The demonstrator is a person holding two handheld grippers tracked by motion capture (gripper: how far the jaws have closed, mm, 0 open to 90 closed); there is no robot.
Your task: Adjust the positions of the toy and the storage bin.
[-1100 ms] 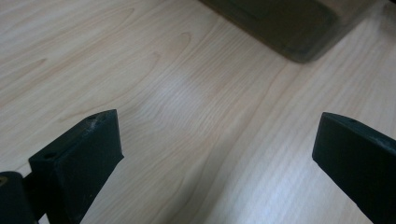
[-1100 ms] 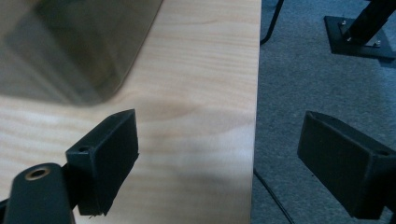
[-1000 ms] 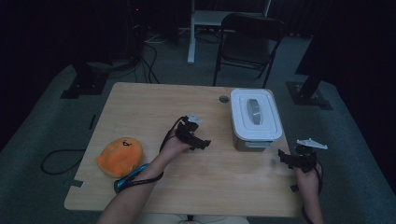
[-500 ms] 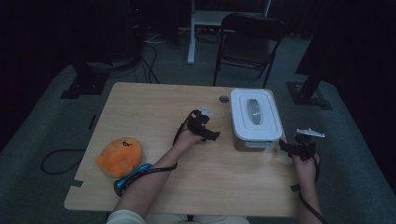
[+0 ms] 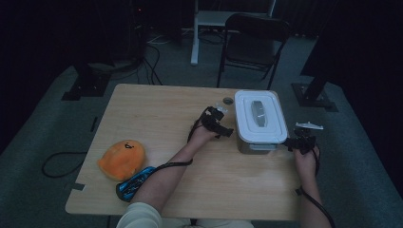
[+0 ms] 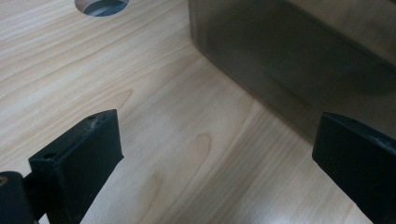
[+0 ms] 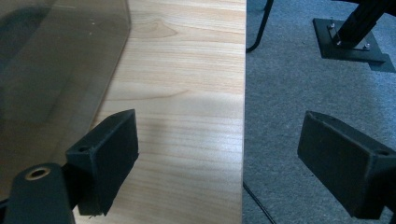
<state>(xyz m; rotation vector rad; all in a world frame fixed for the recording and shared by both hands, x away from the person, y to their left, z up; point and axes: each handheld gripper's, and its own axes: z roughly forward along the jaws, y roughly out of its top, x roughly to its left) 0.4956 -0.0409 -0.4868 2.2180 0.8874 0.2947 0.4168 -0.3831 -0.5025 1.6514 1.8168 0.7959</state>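
A grey translucent storage box with a white lid (image 5: 260, 118) stands at the right of the wooden table (image 5: 157, 123). My left gripper (image 5: 227, 131) is open just off the box's left side; the left gripper view has the box wall (image 6: 289, 60) ahead and to the right of the spread jaws. My right gripper (image 5: 289, 141) is open at the box's near right corner, by the table's right edge. In the right gripper view the box wall (image 7: 51, 70) lies left of the jaws, with one jaw over the table and the other over the floor.
An orange plush toy (image 5: 122, 158) and a blue object (image 5: 134, 181) lie at the front left. A round cable hole (image 5: 228, 100) sits left of the box's far end, also seen as the hole (image 6: 101, 5). A folding chair (image 5: 252, 42) and stand bases stand on the carpet beyond.
My left gripper has moved right and forward, from mid-table up to the box's left side. My right gripper has moved up along the right edge to the box's near corner.
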